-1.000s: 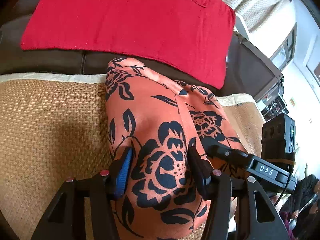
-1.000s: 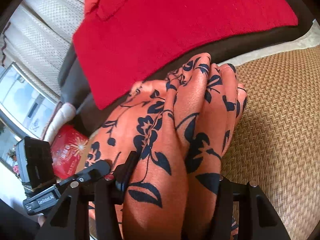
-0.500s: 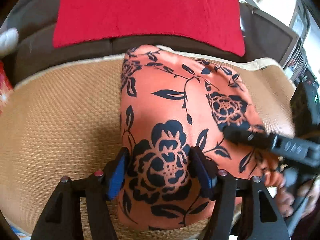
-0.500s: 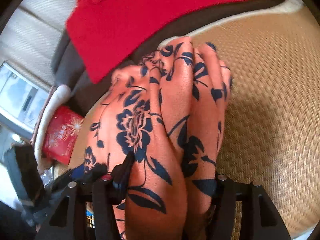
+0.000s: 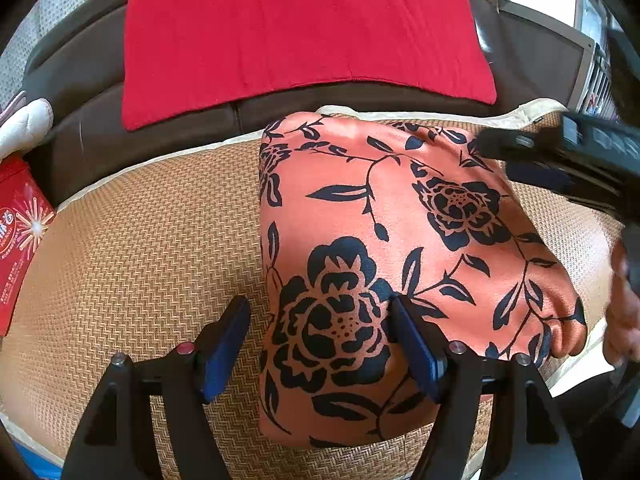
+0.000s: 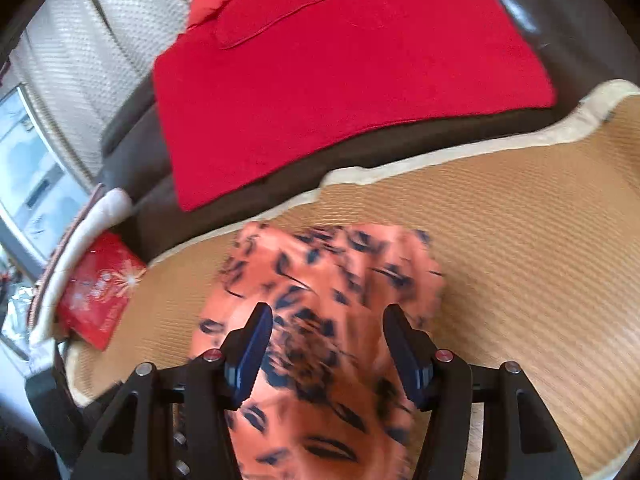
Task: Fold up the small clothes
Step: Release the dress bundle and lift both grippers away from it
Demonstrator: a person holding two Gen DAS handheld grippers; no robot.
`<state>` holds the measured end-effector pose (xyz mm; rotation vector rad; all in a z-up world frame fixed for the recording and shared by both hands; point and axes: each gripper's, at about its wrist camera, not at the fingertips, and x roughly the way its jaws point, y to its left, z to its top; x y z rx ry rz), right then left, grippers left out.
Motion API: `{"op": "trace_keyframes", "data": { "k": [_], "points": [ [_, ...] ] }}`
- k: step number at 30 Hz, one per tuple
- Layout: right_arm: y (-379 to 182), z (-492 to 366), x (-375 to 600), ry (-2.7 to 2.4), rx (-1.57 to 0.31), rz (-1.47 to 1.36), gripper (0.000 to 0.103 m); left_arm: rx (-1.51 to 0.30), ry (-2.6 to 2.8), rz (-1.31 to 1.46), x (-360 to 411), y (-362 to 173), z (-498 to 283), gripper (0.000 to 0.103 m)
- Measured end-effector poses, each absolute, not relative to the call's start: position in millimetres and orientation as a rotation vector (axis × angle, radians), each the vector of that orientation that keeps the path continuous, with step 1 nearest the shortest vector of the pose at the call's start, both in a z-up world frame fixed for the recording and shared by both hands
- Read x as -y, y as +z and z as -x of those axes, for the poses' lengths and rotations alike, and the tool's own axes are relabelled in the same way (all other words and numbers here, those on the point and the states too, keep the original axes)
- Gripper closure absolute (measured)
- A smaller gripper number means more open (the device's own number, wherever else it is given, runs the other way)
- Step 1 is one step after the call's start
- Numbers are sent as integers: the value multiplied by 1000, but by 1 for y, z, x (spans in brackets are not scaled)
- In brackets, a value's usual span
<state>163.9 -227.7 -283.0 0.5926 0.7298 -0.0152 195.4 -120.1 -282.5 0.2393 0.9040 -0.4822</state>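
The orange floral garment (image 5: 400,264) lies as a compact folded bundle on the woven straw mat (image 5: 132,264), filling the centre and lower right of the left wrist view and the lower centre of the right wrist view, where it is smeared by motion blur. The left gripper (image 5: 320,344) has its jaws spread apart: the left blue-padded finger stands off the cloth over bare mat, while the right finger sits over the printed flower, and I cannot tell whether it touches the fabric. The right gripper (image 6: 326,352) is likewise spread wide, its fingers on either side of the garment's near end with cloth showing between them but nothing pinched. In the left wrist view the right gripper enters as a dark bar at the upper right, over the far corner of the bundle. Judging by the tidy left edge and the layered, rounded right edge, the main folds on this piece look done, and neither tool holds it. What may remain is a final flattening or squaring of the puffed right side, and perhaps another item: a red cloth (image 5: 296,28) lies spread flat across the dark sofa back (image 5: 76,80) at the top of both views, and whether it is part of the job I cannot tell. A red packet (image 6: 100,288) sits at the left edge, beside the mat.
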Motion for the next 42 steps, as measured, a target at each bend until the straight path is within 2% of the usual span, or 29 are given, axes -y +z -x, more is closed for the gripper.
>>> {"op": "trace_keyframes", "data": {
  "k": [4,5,13,18,24,28,30,32,35,42],
  "points": [
    [-321,-212,231,-11,-878,-669,44,-907,-485,-237,123,-285,-197,28],
    [-329,-220,233,-7,-895,-683,49,-907,-486,-236,122,-287,-200,28],
    [-333,-267,233,-8,-898,-620,50,-1024,-532,-45,106,-301,-217,26],
    [-333,-289,236,27,-893,-590,52,-1015,-510,-54,111,-299,-226,24],
    [-305,-268,244,45,-845,-654,49,-938,-424,-126,101,-274,-225,24],
    [-283,-272,226,167,-791,-657,49,-925,-391,-186,101,-279,-224,24],
    [-289,-278,217,204,-813,-669,49,-945,-377,-216,103,-294,-226,22],
    [-315,-297,210,210,-912,-702,52,-938,-358,-232,106,-300,-228,17],
    [-326,-302,212,184,-933,-736,53,-940,-358,-216,106,-296,-230,17],
    [-292,-233,228,88,-859,-718,51,-828,-277,-293,102,-271,-208,17]
  ]
}}
